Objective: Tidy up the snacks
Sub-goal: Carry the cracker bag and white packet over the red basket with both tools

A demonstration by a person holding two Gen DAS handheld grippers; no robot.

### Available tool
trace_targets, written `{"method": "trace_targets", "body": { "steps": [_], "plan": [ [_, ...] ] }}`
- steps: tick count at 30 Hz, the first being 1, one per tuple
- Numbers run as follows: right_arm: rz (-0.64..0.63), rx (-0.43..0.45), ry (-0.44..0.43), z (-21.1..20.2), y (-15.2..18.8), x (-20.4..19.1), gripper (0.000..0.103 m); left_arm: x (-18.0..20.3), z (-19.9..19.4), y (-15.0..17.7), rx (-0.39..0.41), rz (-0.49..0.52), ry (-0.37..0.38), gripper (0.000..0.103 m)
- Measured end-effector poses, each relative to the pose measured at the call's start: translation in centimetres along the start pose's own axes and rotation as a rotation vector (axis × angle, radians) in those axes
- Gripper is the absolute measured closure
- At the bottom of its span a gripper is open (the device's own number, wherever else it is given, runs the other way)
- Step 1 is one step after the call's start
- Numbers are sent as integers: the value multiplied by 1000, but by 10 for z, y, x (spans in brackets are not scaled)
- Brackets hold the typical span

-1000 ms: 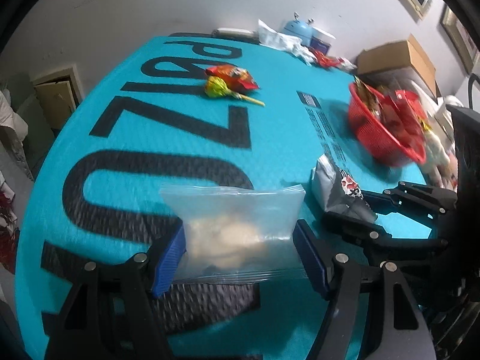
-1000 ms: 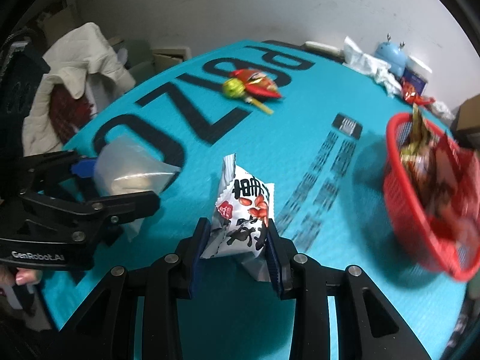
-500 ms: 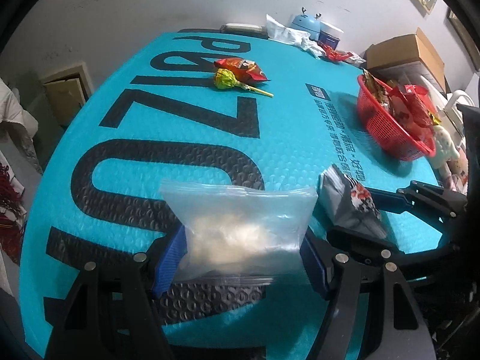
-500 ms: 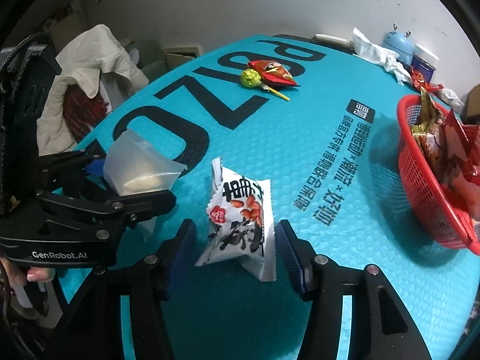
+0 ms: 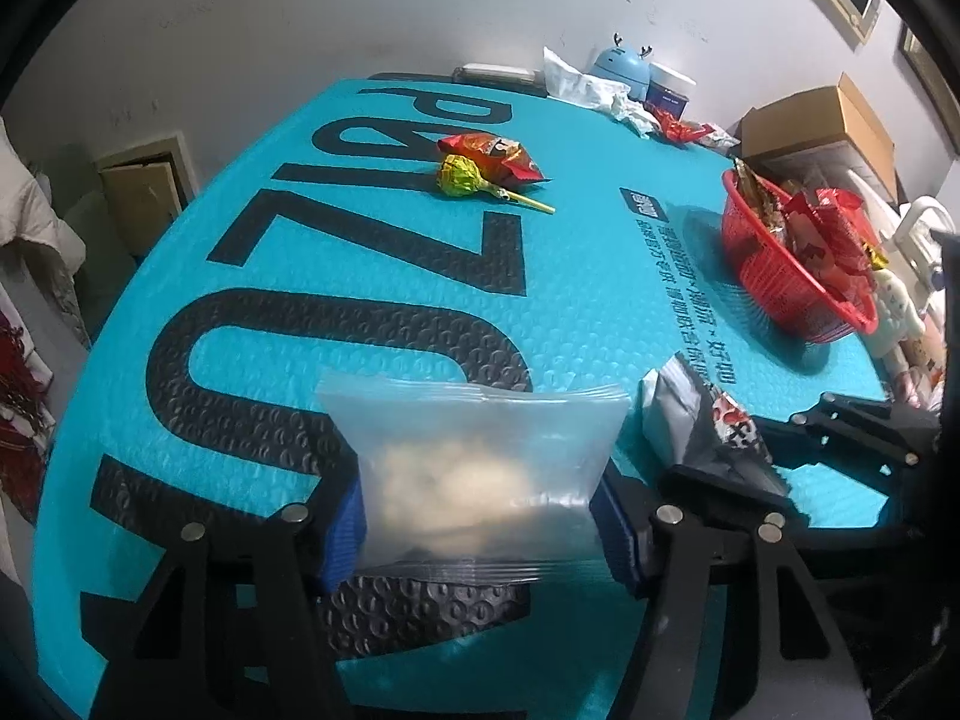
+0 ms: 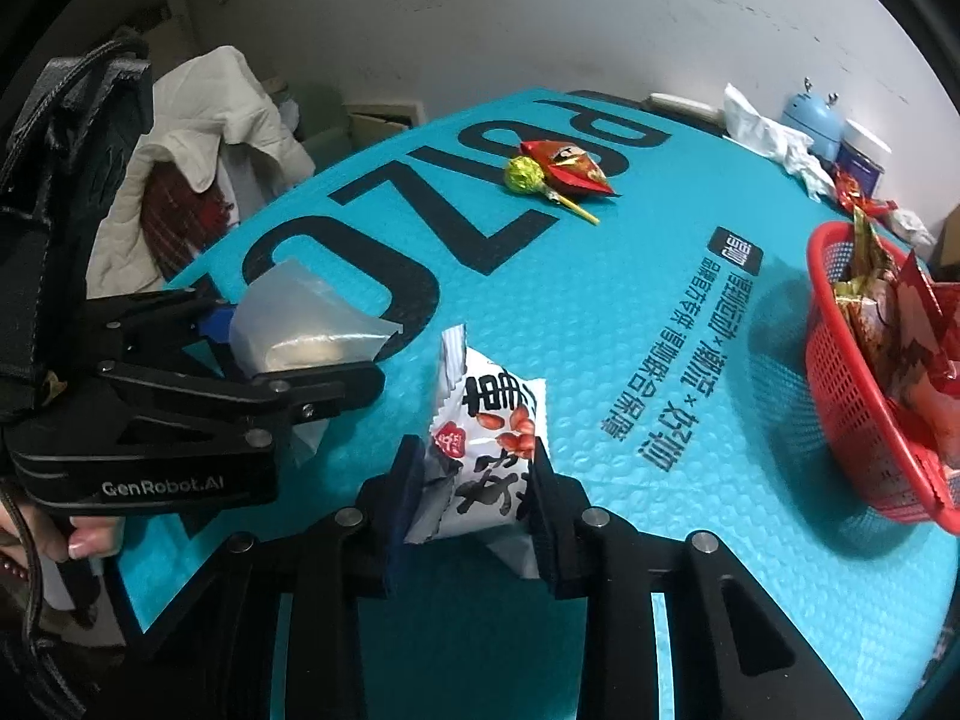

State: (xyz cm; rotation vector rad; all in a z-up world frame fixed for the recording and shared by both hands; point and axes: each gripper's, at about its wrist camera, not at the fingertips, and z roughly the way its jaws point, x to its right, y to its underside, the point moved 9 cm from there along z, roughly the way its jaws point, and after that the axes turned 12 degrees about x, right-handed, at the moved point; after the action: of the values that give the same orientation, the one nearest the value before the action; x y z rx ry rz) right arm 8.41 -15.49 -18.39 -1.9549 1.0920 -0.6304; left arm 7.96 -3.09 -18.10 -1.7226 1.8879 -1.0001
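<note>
Both grippers hang low over the near end of the desk (image 5: 600, 276), which is covered by a teal mat with big black letters. The left gripper (image 5: 480, 516) has a clear bag (image 5: 474, 456) of pale pieces between its blue pads; its jaws are closing and the pads press against the bag's two sides, so the bag stands upright just above the mat. Beside it, on its right, the right gripper (image 6: 474, 480) has its jaws pinched tight on a white peanut packet (image 6: 486, 450), squeezing the lower half while the printed top sticks up between the fingers. A hand (image 6: 78, 534) shows at the left edge of the right wrist view, wrapped round the left gripper's handle. Further up the mat, well apart from both grippers, a yellow lollipop (image 5: 462, 177) lies touching a red snack pack (image 5: 492, 156). Off to the right sits a red basket (image 6: 852, 396), already stuffed with wrappers. At the far edge of the desk there is crumpled white paper (image 5: 582, 87), a blue round gadget (image 5: 621, 66) and a cardboard box (image 5: 822, 120).
</note>
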Motion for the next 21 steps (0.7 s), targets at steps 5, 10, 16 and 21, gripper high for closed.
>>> {"method": "trace_targets", "body": {
  "steps": [5,10,16,21],
  "plan": [
    [37,8,-19,-6,2,0,71,4,-7,1,7,-8,12,41],
    [58,30,-27,-18,-1,-1,71,10,-15,0,10,-21,34,41],
    [74,59,-25,-35,0,-2,71,23,-25,0,23,-11,56,41],
    [86,81,-18,-50,2,0,71,37,-36,0,38,2,75,41]
  ]
}}
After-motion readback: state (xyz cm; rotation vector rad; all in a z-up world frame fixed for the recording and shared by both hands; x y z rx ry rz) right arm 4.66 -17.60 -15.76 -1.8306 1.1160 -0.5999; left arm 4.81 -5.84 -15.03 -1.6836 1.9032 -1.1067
